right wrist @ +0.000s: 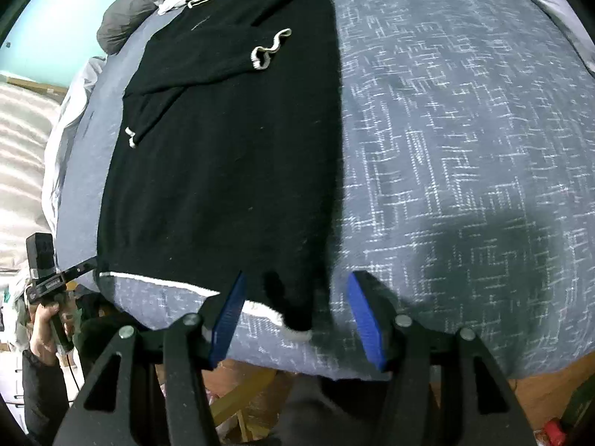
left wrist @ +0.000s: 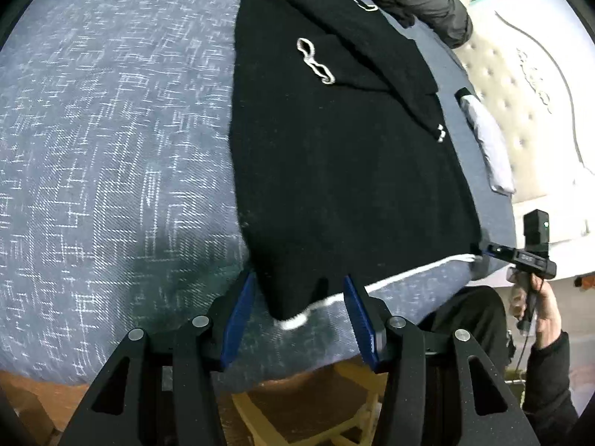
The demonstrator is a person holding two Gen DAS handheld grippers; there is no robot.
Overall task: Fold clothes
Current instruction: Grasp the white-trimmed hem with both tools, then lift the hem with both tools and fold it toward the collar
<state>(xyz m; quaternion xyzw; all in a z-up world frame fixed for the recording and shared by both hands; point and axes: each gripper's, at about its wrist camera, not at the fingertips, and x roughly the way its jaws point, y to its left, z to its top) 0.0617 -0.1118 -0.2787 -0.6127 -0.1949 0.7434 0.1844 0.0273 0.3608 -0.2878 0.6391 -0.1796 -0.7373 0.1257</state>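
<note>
A black sweater [right wrist: 223, 156] with white trim lies flat on the blue patterned bedcover [right wrist: 465, 148]. At lower centre, the right gripper [right wrist: 295, 316] straddles its hem corner, blue pads apart.

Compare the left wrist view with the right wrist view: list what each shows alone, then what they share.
Only the left wrist view: the left gripper at the sweater's near left hem corner, jaws apart, and a tufted cream headboard.

Only the right wrist view: the right gripper at the near right hem corner, jaws apart.

Both: the black sweater with white-edged cuffs, spread flat on the blue patterned bedcover.
</note>
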